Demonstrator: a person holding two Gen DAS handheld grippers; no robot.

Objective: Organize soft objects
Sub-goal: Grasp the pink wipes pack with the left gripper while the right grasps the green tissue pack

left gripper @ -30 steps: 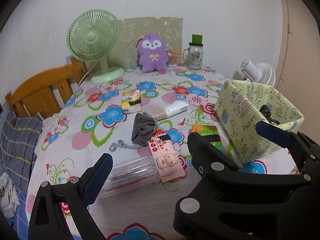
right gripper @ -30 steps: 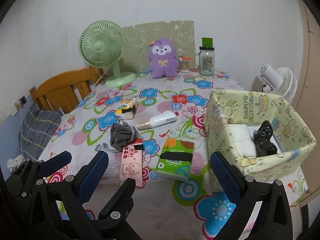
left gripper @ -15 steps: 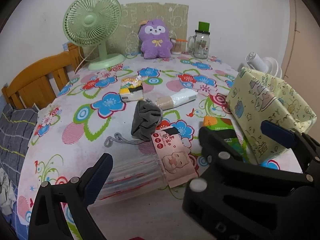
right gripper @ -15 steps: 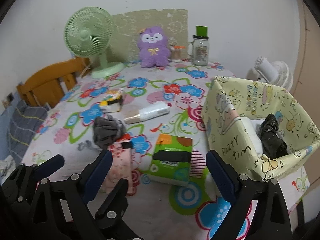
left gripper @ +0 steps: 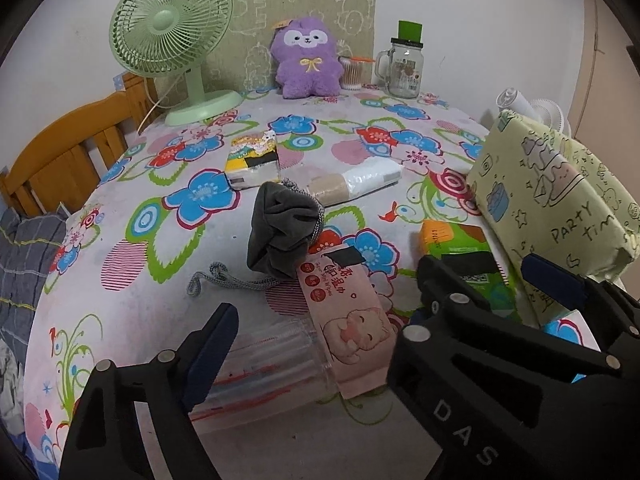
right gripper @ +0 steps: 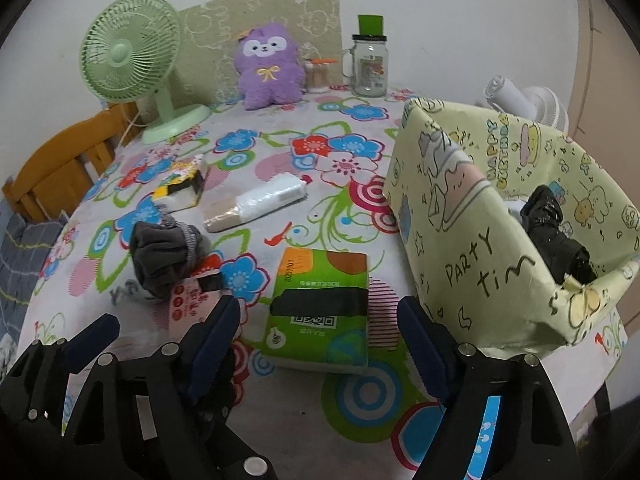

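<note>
2 tools closing, right tool (right gripper: 320,340) straddling green tissue pack (right gripper: 320,304) untouched, left tool (left gripper: 376,304) over pink wipes pack (left gripper: 348,312)

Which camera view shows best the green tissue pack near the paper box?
The right wrist view shows it best: the green tissue pack lies whole and unblocked, its top face clear, beside the paper box. In the left wrist view the pack is half hidden behind the black arm of the right tool.
</note>
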